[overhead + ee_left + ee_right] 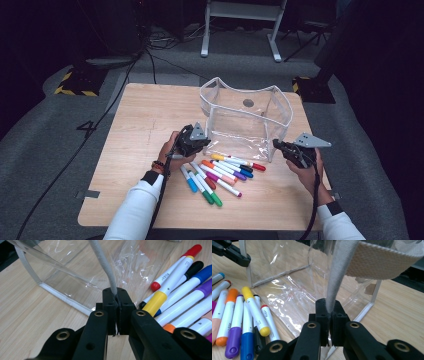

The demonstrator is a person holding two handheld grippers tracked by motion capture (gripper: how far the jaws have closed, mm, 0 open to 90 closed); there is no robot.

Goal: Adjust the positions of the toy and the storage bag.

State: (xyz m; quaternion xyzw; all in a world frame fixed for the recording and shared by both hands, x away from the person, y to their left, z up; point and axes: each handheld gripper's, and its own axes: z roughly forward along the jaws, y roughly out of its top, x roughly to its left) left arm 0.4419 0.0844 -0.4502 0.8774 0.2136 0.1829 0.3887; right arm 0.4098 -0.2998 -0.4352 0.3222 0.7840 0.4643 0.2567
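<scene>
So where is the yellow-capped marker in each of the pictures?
High view: the yellow-capped marker lies near the middle, at the far-left end of the marker row, just in front of the clear bag.
Left gripper view: right of centre, beside the shut tongs.
Right gripper view: lower left, among the other markers.
Shared landmark: the clear bag's grey edging, pinched by both tongs.

The right gripper [329, 315] has its two black jaws pinched tight on the grey cloth edge [337, 277] of a clear plastic bag [287, 272]. The bag stands on the wooden bench [397, 312]. To the left, colored markers [242, 315] lie side by side on the bench, just beside the bag. The other gripper [230, 253] shows far off at the top left.
</scene>
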